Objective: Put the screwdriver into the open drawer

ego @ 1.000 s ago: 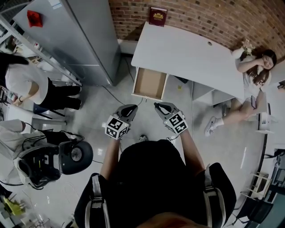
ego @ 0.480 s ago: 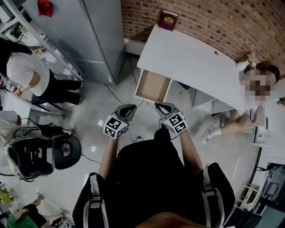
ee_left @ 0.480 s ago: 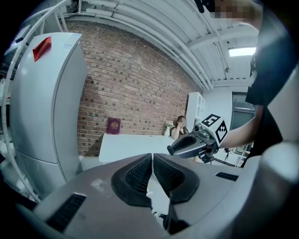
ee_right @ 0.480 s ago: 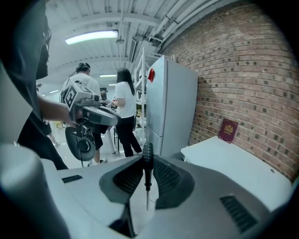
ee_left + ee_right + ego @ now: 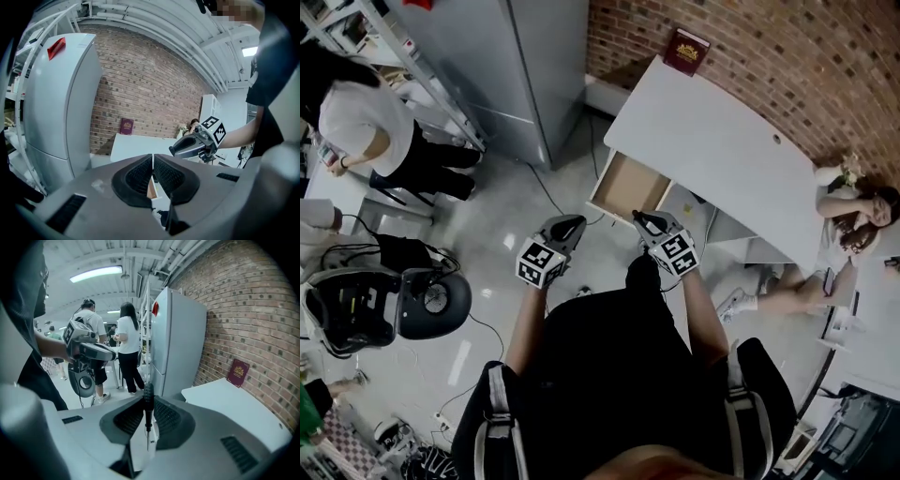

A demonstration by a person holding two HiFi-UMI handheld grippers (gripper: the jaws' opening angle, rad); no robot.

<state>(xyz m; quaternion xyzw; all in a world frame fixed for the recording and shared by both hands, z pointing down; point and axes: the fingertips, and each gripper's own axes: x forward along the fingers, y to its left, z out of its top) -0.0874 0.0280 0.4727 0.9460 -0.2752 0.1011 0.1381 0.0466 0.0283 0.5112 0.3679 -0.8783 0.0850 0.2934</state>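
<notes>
My right gripper is shut on a small screwdriver, whose black handle stands up between the pads while the thin shaft points down. In the head view the right gripper hangs just short of the open drawer, a shallow tray with a brown bottom pulled out from the white table. My left gripper is beside it on the left, over the floor. Its pads are closed together with nothing between them. The right gripper also shows in the left gripper view.
A red book leans on the brick wall at the table's far end. A tall grey fridge stands left of the table. A person sits on the floor at the right, another stands at the left, and a black chair stands nearby.
Both grippers have moved forward toward the table, so the open drawer is now closer to their tips. The screwdriver has stayed in the right gripper.
</notes>
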